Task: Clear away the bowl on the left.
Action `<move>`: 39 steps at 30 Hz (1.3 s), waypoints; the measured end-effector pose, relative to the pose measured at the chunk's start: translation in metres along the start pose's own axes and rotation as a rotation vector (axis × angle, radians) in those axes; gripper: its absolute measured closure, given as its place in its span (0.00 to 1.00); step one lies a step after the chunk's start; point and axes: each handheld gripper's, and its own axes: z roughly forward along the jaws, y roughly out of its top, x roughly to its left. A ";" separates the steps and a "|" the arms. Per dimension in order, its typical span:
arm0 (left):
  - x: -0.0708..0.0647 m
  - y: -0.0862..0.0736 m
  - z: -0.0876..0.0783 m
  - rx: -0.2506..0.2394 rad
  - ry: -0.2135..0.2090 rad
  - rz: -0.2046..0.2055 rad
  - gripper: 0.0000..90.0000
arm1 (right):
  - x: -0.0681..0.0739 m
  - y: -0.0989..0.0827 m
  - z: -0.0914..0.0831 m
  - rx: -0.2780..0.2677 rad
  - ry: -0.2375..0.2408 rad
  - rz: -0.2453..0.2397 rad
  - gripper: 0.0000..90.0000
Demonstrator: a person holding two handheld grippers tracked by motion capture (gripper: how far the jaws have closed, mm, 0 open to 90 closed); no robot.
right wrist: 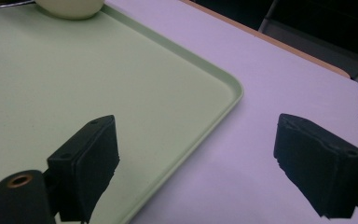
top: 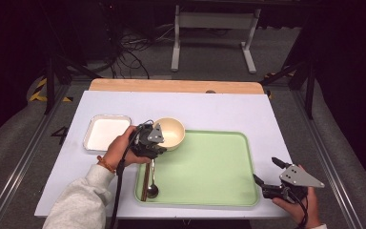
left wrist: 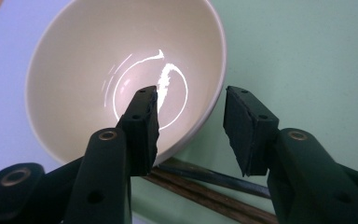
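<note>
Bowl on the green tray's corner, flanked by parted fingers

The table [top: 209, 107] is seen mid-frame, the green tray [top: 209, 167] lower centre. The cream bowl [top: 171, 132], mouth upward, sits at the tray's upper-left corner; no long axis can be told. The left gripper [left wrist: 191, 126] is held with fingers parted, nothing pinched. The right gripper [right wrist: 196, 168] stands wide open, lower right.

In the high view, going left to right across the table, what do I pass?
White square dish → left hand-held gripper → cream bowl → green tray → right hand-held gripper, off the tray's right edge.
</note>
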 end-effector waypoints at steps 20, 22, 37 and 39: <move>0.005 -0.048 -0.049 -0.145 0.065 -0.127 0.56 | -0.002 0.001 0.005 0.006 0.002 0.005 0.16; 0.004 -0.053 -0.054 -0.160 0.081 -0.134 0.55 | -0.001 0.001 0.005 0.008 0.002 0.001 0.16; 0.009 -0.103 -0.082 -0.167 0.190 -0.293 0.37 | -0.002 0.004 0.008 -0.004 0.009 -0.003 0.16; 0.013 -0.114 -0.083 -0.166 0.202 -0.326 0.35 | -0.002 0.004 0.009 -0.002 0.010 -0.005 0.16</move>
